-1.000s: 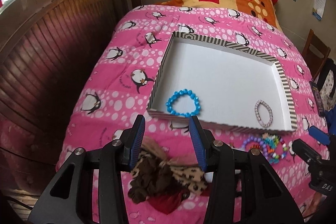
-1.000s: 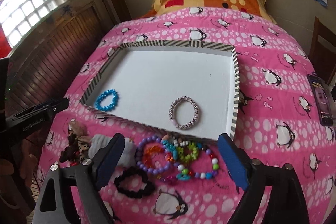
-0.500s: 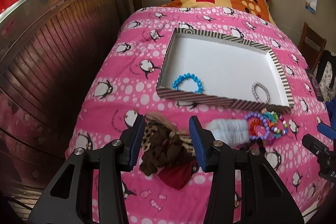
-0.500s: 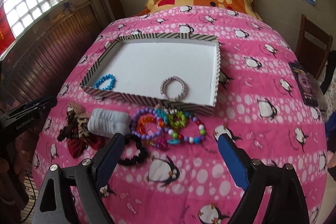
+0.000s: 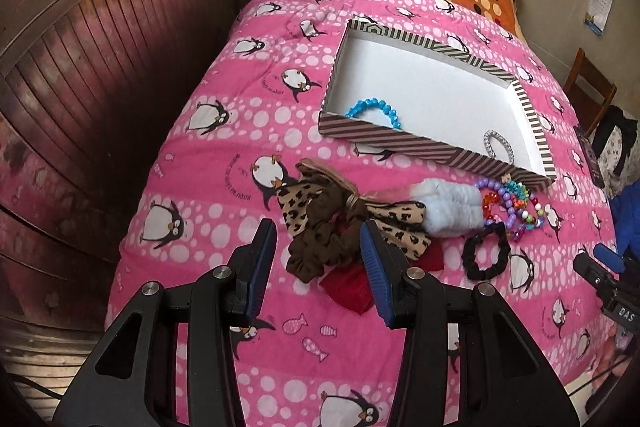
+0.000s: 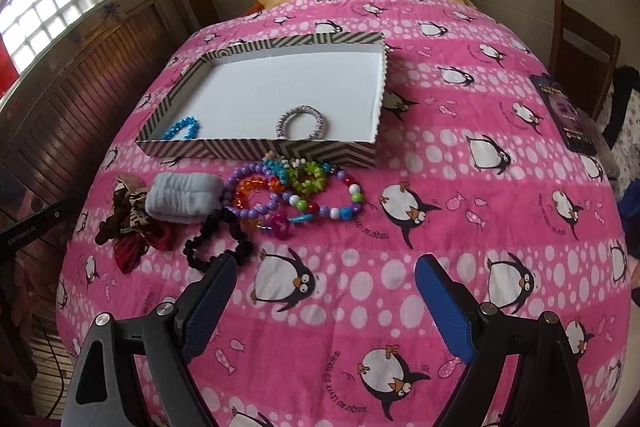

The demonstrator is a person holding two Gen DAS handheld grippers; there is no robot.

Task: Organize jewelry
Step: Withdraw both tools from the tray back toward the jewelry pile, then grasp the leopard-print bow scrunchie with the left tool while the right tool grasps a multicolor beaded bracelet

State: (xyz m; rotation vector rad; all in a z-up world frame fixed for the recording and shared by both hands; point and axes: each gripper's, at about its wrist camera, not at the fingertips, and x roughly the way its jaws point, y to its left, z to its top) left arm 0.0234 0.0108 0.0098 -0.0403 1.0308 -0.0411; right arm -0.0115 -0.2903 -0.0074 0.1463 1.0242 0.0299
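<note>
Risk is sitting in the tangled beaded bracelets (image 6: 292, 191) just before the striped tray (image 6: 256, 149): pinching one, we are likely dragging its neighbours. We are holding the right gripper (image 6: 324, 291) wide and empty, the left gripper (image 5: 318, 263) half-open, empty, over the brown scrunchie (image 5: 324, 247).

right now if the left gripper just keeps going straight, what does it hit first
Most likely the brown scrunchie, lying between the open left gripper fingers in its view, atop the hair-tie heap on the pink blanket; depth is unclear.

Glossy beads (image 6: 298, 189), cloth quilt (image 6: 440, 187)
</note>
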